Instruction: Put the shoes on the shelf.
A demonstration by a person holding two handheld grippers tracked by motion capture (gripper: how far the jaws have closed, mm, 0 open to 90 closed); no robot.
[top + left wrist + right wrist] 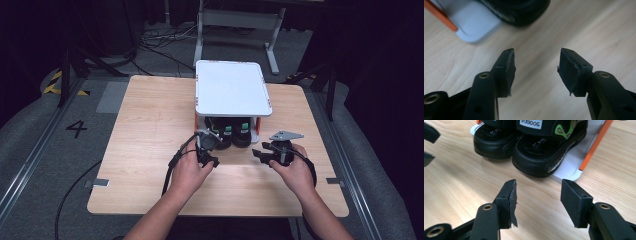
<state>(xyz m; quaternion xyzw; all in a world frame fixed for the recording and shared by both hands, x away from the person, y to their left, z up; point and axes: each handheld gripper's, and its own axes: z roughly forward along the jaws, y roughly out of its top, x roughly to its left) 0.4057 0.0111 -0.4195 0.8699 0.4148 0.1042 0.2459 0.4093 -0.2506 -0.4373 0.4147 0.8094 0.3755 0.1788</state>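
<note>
Two black sandals (524, 147) are sitting side by side on the bottom tier of a white rack (233, 89) with orange posts, heels poking out over the tier's front lip toward the person; green strap detail and a white brand label are showing on the nearer one (549, 150). They are looking like light, rubbery foam footwear, soft enough to flex under a pinch and probably a bit grippy, not fragile; the rounded heel rim or the heel wall is likely the best place to take hold, since the toes are tucked under the rack's top shelf. The right hand-held gripper (537, 202) is pointing at the nearer sandal's heel, jaws partway apart, nothing between them, not touching the shoe. The left hand-held gripper (536, 72) is hovering over bare wood just beside the rack's corner and the other sandal's heel (524, 11), jaws likewise parted and empty. Both are being carried by the person's hands low over the wooden worktop (150, 130). Count: two sandals, one rack, two hand-held grippers, one worktop.
</note>
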